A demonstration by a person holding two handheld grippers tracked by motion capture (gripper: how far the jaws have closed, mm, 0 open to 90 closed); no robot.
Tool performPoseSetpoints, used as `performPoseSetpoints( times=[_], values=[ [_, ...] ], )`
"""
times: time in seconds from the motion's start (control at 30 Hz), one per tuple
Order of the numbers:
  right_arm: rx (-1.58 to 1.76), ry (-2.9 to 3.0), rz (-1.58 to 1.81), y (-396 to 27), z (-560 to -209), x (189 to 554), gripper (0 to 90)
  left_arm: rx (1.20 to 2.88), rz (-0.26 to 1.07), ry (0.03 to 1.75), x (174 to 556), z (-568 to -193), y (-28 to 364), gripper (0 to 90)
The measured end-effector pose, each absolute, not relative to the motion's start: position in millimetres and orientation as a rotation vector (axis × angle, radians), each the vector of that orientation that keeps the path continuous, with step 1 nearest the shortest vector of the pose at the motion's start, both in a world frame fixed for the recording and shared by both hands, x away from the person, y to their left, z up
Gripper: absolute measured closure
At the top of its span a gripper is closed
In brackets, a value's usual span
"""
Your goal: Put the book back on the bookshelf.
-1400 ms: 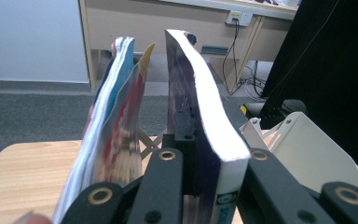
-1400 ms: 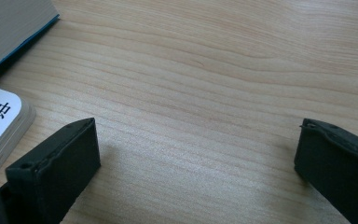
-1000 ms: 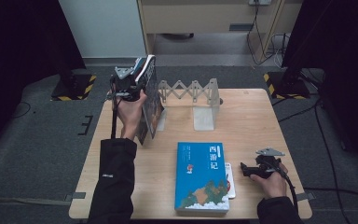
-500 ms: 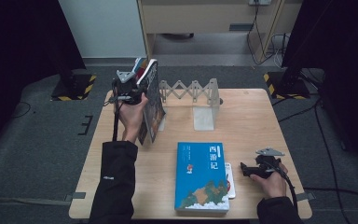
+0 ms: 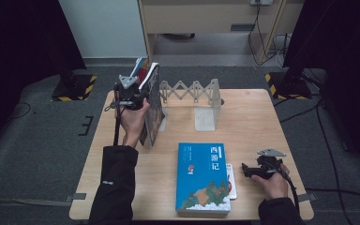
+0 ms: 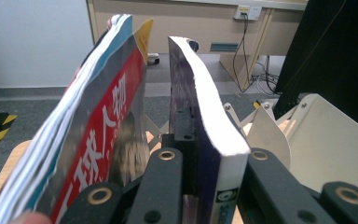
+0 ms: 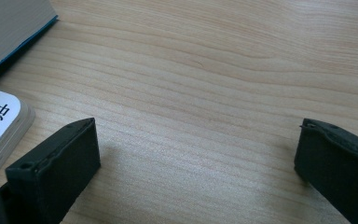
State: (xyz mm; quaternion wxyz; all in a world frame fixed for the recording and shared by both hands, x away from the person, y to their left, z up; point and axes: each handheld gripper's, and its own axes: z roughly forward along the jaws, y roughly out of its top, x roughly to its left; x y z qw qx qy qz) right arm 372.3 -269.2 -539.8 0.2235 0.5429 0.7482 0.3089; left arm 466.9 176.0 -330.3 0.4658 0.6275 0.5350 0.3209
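Observation:
My left gripper [image 5: 131, 93] is raised over the table's left side, shut on a thick dark-covered book [image 5: 153, 105] that stands upright. In the left gripper view the jaws [image 6: 213, 161] clamp that book [image 6: 205, 116] by its lower edge, white pages turned right. A thin red-covered magazine [image 6: 102, 130] leans against its left side, with a fingertip at its bottom corner. A blue book [image 5: 202, 178] lies flat at the front middle. My right gripper [image 5: 248, 169] rests on the table to its right, open, with bare wood between its jaws [image 7: 198, 154].
A grey accordion book rack [image 5: 192, 91] with a bookend plate [image 5: 206, 117] stands at the table's back middle, just right of the held book; its pale panels [image 6: 317, 135] appear close in the left gripper view. A small white booklet [image 5: 232, 180] pokes out from under the blue book.
The left hand with its book has edged slightly down and toward the rack. The right hand has stayed still.

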Motion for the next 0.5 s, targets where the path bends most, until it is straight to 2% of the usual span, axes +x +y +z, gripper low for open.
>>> performPoseSetpoints(
  times=[0.5],
  values=[
    [1.499, 2.065, 0.853, -269.2, -539.8, 372.3, 0.2, 1.68, 0.719, 1.318, 437.6, -336.2, 190.6, 80.7]
  ],
)
